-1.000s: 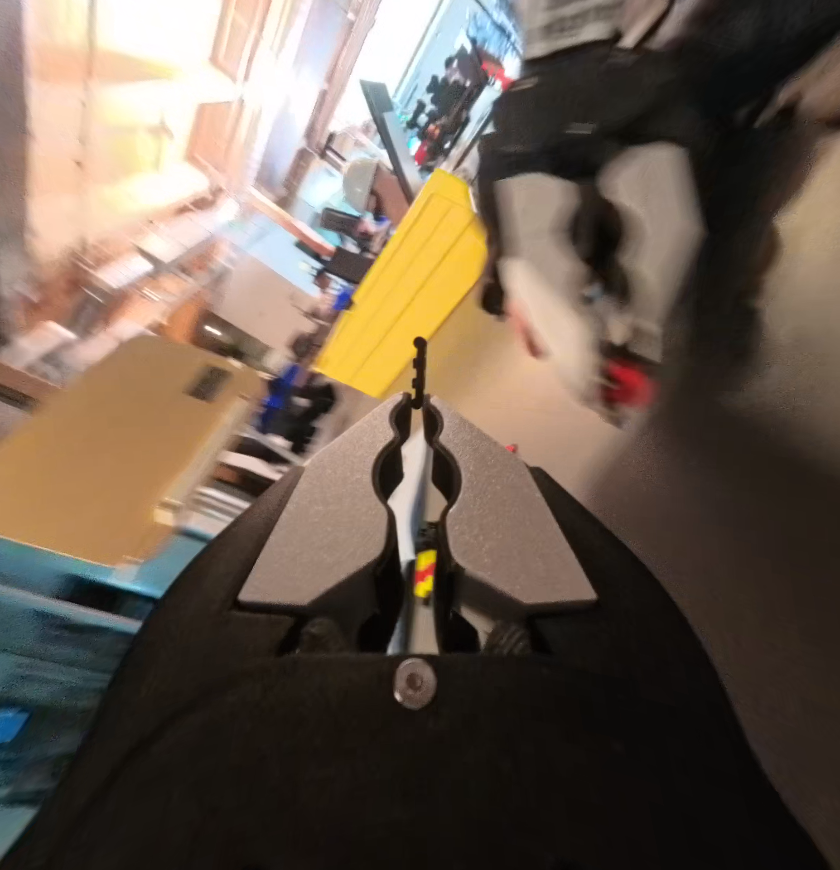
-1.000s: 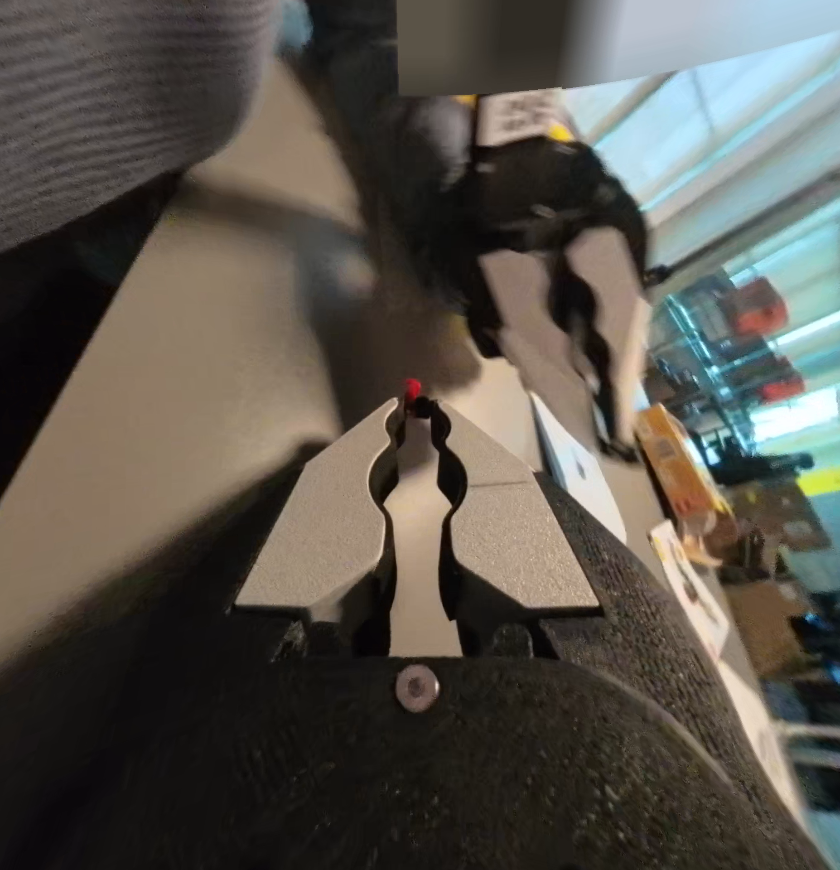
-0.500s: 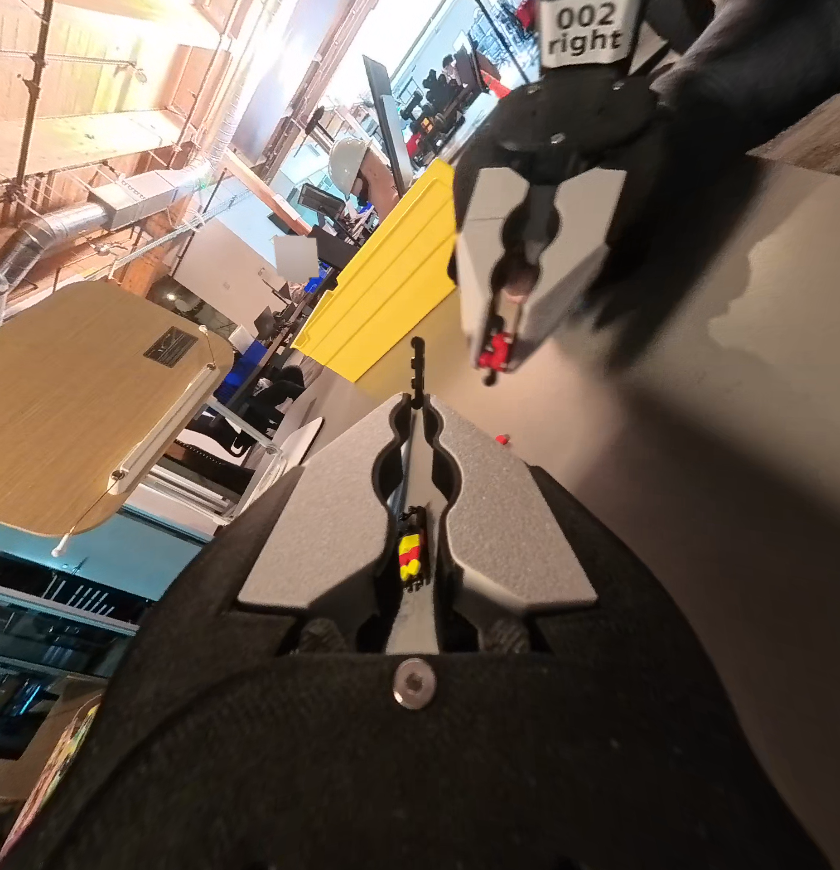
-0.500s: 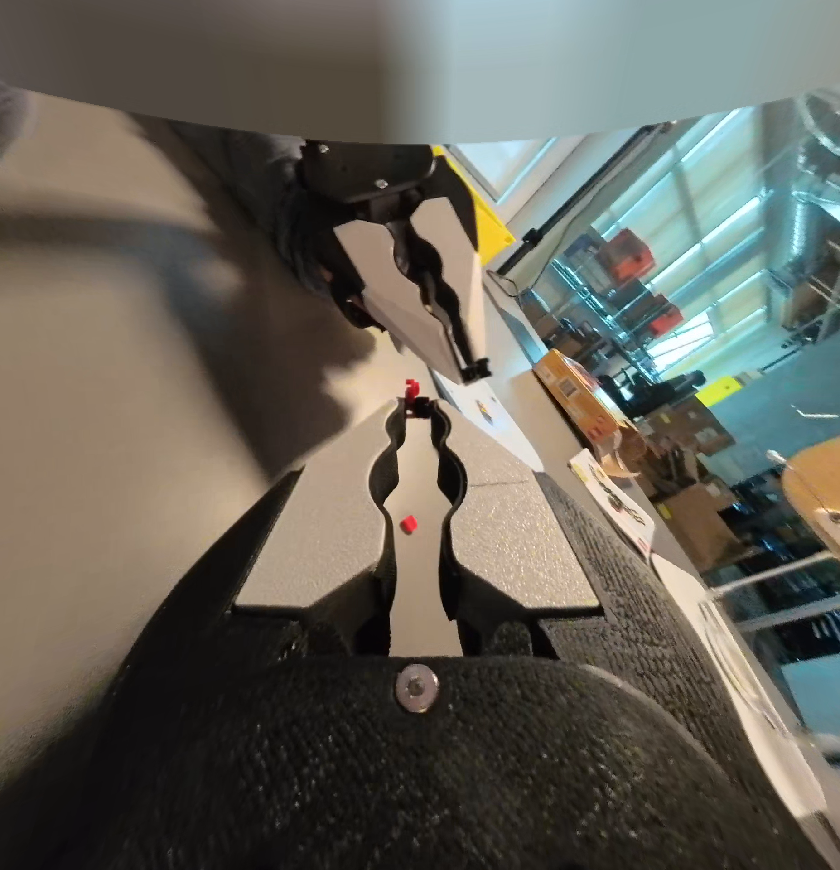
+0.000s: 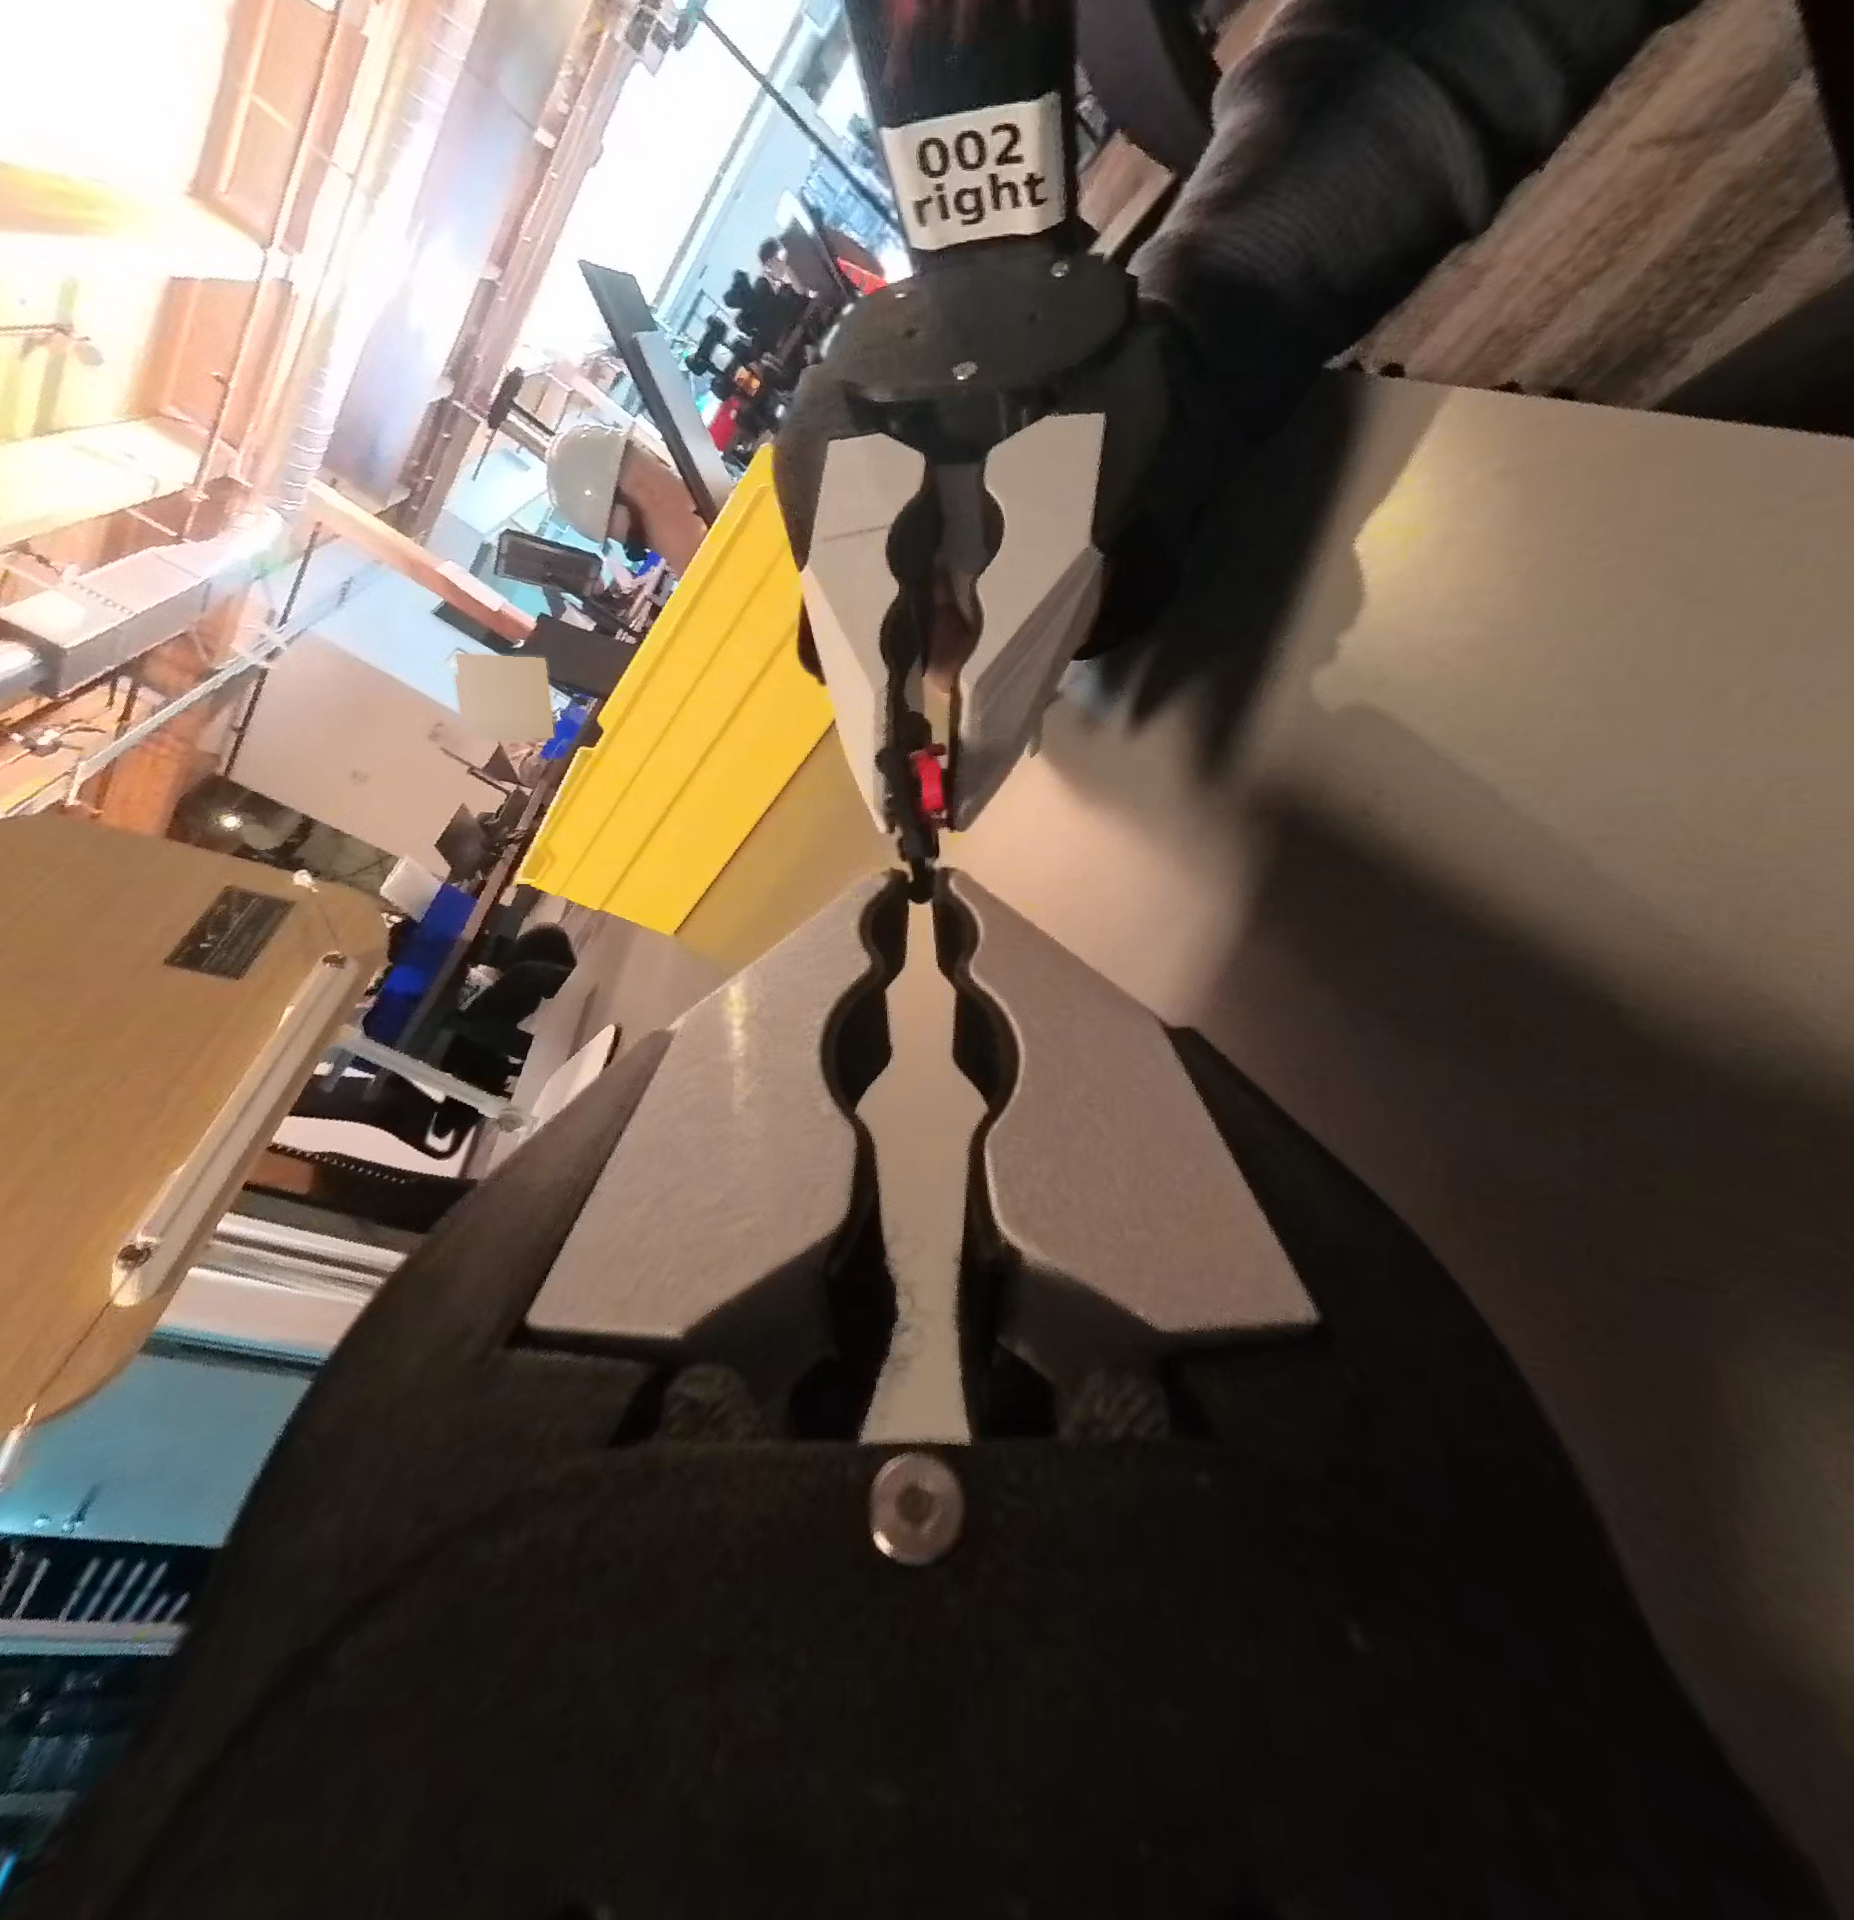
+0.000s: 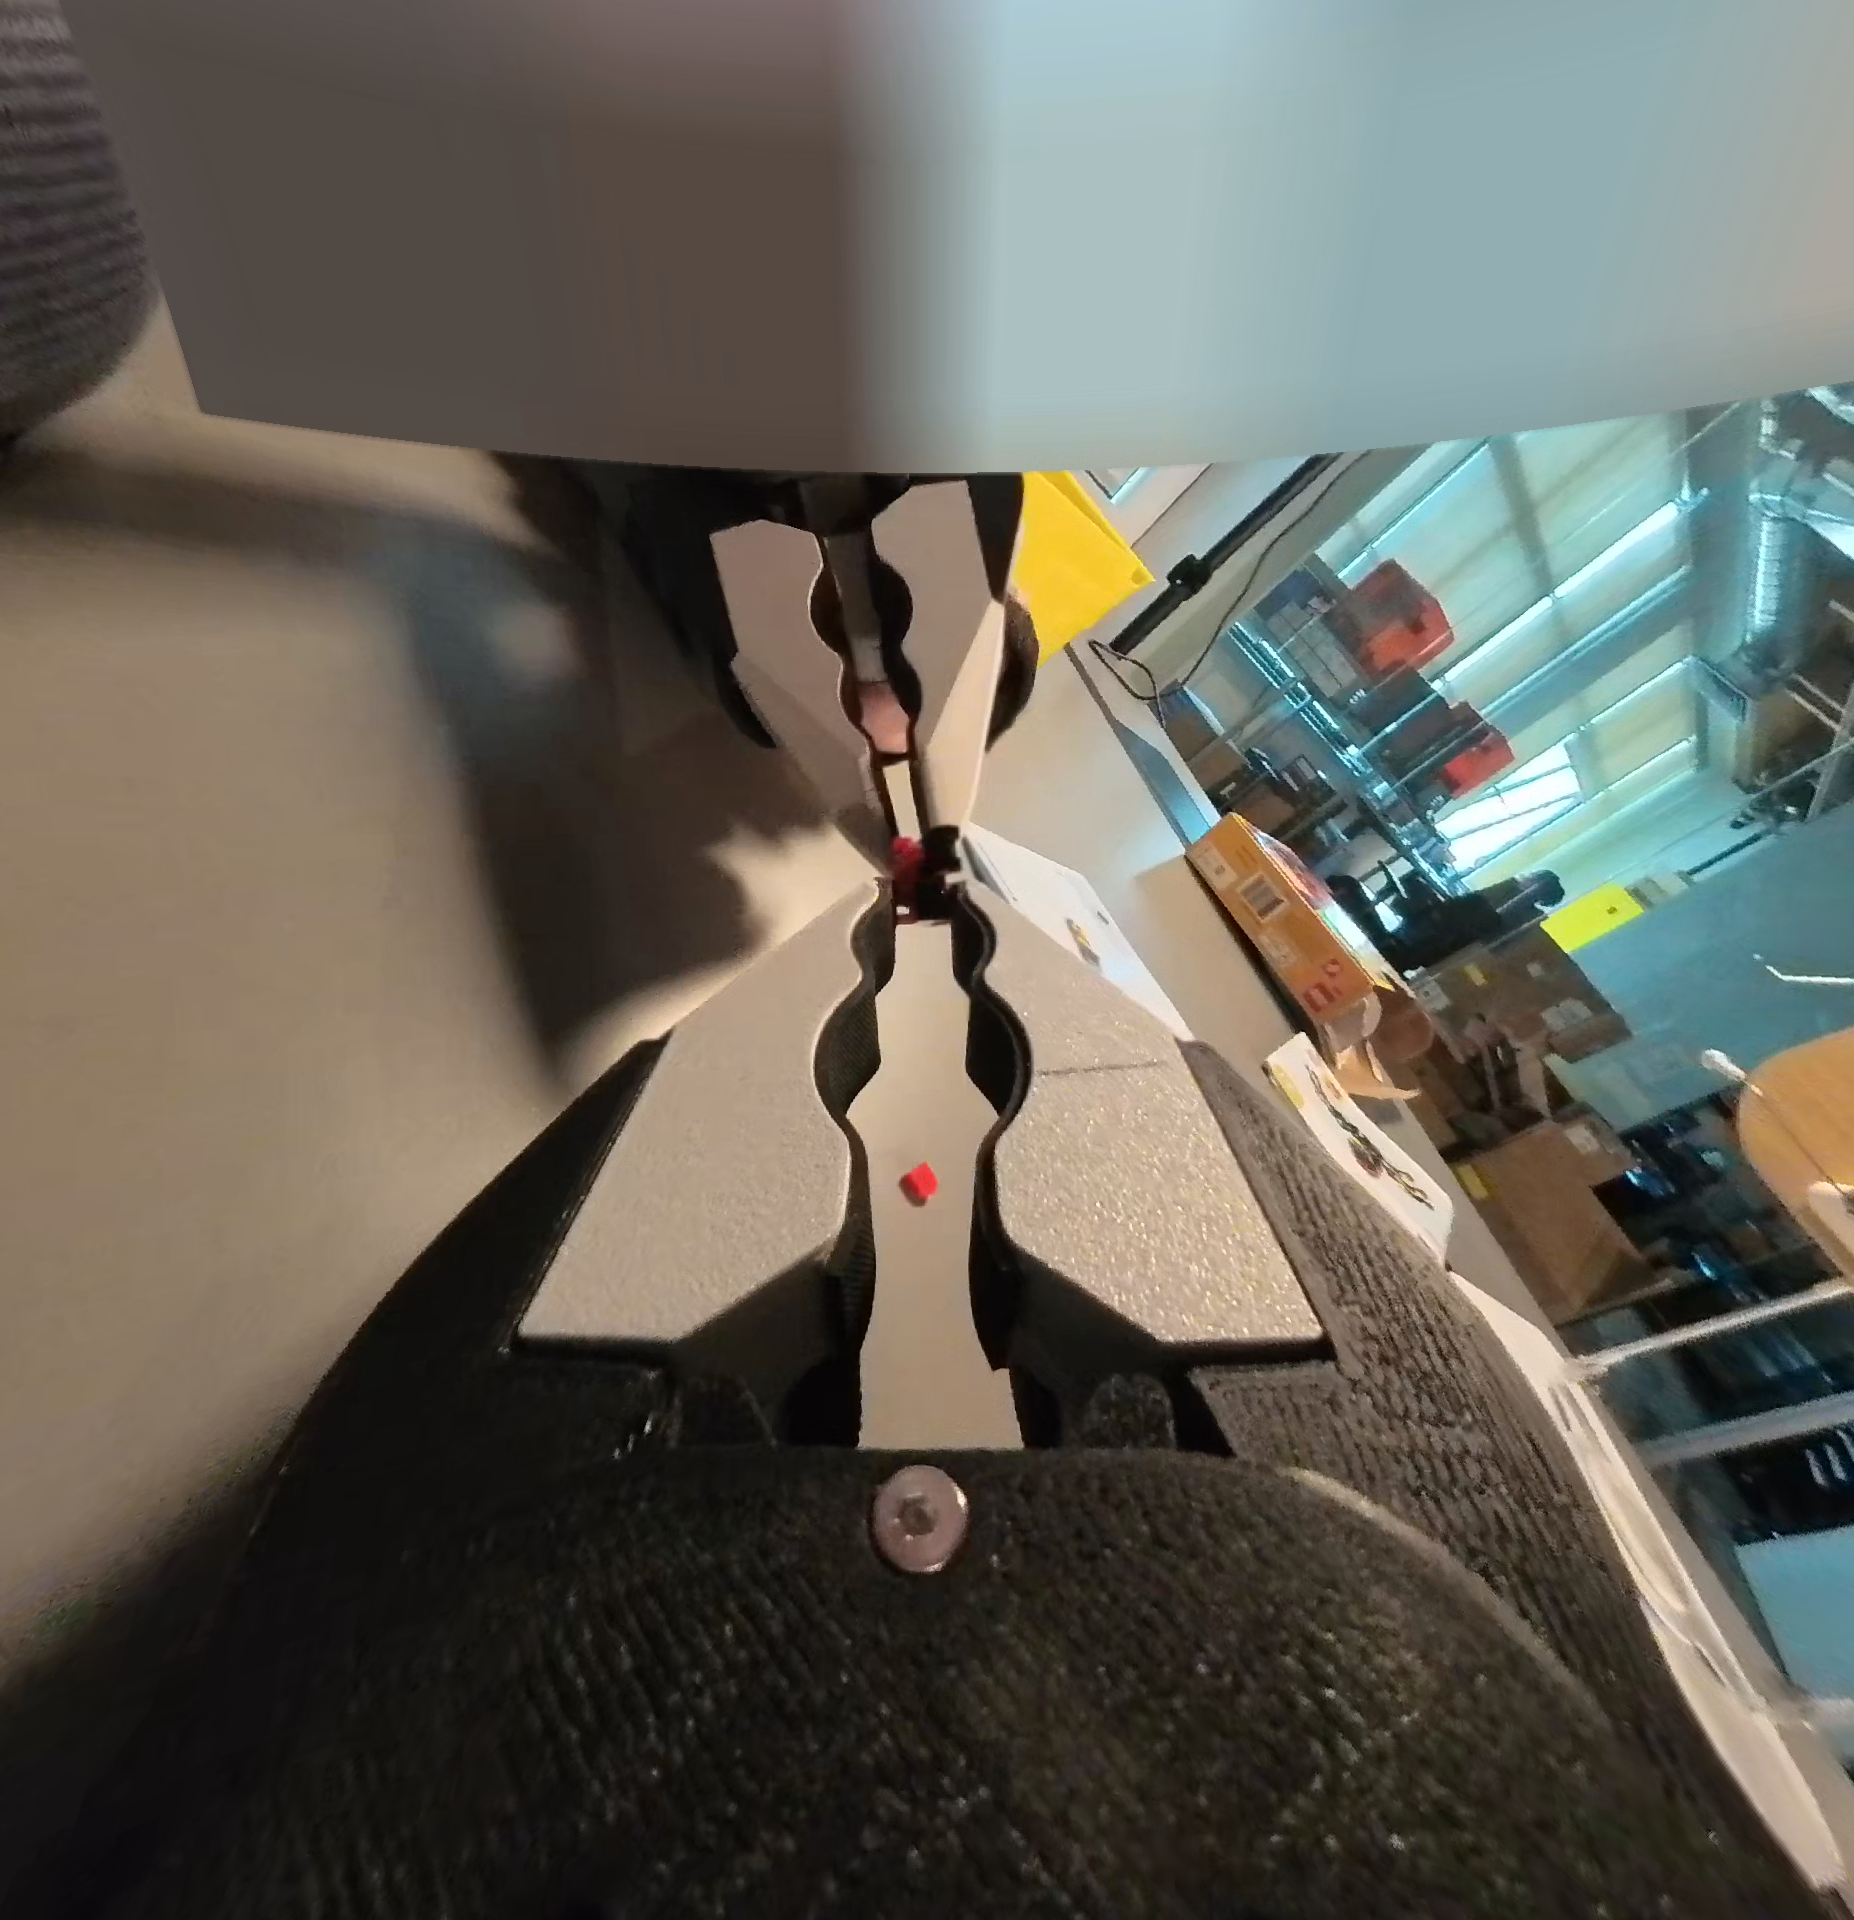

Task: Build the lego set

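Both grippers are held tip to tip above the grey table [image 5: 1525,831]. My left gripper [image 5: 917,885] is shut on a thin black lego piece [image 5: 915,854] that sticks out past its tips. My right gripper [image 6: 918,906] is shut on a small red lego piece [image 6: 907,858]. In the left wrist view the right gripper [image 5: 918,821] comes from above with the red piece [image 5: 928,781] meeting the black piece. In the right wrist view the left gripper [image 6: 918,831] faces mine, and the black piece [image 6: 919,795] touches the red one. A loose red brick [image 6: 917,1182] lies on the table below.
A yellow bin [image 5: 684,727] stands at the table's far side. An orange box [image 6: 1276,914], a white sheet [image 6: 1037,894] and a printed booklet [image 6: 1349,1132] lie along the table's right side. A person's dark sleeve [image 5: 1349,156] is behind the right gripper. The tips of both grippers are at nearly the same place. From either gripper's tips it is about 8 cm to the loose red brick [image 6: 917,1182].
The two grippers have closed the gap and now meet tip to tip. The red piece has come down onto the black piece. Both stay shut.
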